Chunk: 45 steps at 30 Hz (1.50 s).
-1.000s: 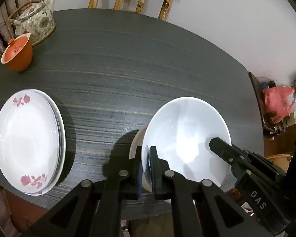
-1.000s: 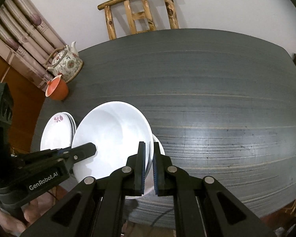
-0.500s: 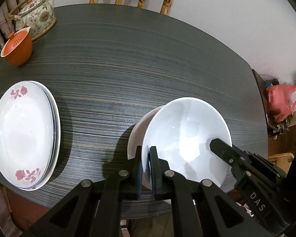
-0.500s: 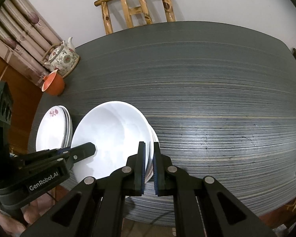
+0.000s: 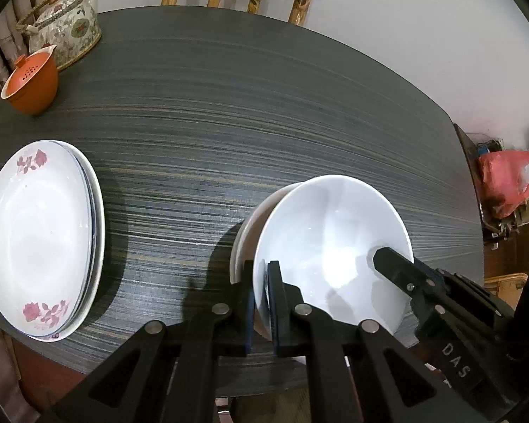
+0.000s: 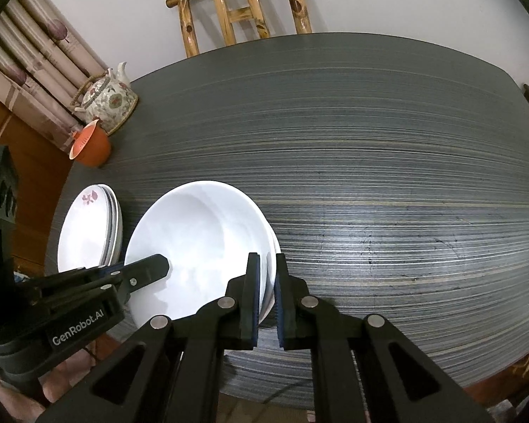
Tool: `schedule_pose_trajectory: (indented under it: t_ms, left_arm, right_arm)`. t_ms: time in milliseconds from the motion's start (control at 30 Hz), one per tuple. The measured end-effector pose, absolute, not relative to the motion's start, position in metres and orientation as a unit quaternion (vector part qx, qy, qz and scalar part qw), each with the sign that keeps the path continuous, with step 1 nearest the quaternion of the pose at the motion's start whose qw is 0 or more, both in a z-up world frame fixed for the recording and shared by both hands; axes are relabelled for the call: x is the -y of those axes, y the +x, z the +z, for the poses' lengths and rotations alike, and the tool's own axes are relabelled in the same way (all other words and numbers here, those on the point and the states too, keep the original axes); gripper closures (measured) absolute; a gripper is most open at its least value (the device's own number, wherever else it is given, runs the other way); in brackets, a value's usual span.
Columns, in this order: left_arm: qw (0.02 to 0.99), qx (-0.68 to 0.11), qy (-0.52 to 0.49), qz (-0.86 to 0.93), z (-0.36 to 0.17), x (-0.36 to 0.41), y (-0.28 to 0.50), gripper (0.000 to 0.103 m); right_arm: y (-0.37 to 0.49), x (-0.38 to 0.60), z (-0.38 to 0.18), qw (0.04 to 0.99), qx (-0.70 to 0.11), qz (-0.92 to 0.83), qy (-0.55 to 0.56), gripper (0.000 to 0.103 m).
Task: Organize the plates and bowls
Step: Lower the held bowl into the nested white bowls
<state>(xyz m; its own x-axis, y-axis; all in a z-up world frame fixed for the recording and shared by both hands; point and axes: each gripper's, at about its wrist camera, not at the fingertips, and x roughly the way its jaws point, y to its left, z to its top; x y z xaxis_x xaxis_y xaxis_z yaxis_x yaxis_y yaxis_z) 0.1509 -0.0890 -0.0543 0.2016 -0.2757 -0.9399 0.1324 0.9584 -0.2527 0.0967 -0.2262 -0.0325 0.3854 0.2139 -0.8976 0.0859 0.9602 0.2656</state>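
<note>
While both your left hand-held gripper and right hand-held gripper clamp opposite rims of the plain white ceramic bowl, it hangs between them, offset right of the second white bowl below.

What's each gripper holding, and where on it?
Both hold the same white bowl, above a second bowl. The left gripper pinches its near-left rim; the right gripper pinches its near-right rim, its jaws a little apart.

Dark table: plates, teapot, cup.
</note>
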Motion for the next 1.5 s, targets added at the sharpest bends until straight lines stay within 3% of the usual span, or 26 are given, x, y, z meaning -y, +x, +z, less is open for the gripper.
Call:
schedule_pose_trajectory:
  t_ms: [833,1500]
  left_arm:
    - [0.783,-0.607,-0.042,-0.127,-0.049,0.098,0.147,0.096]
    - [0.804,-0.581,0.031,-0.119,-0.036,0.114,0.143,0.095]
  right_arm:
    - [0.094,0.221,-0.041,0.821,-0.555,0.034,0.134,0.088]
    - [0.091,0.228,-0.040,0.816,-0.556,0.040,0.151,0.085]
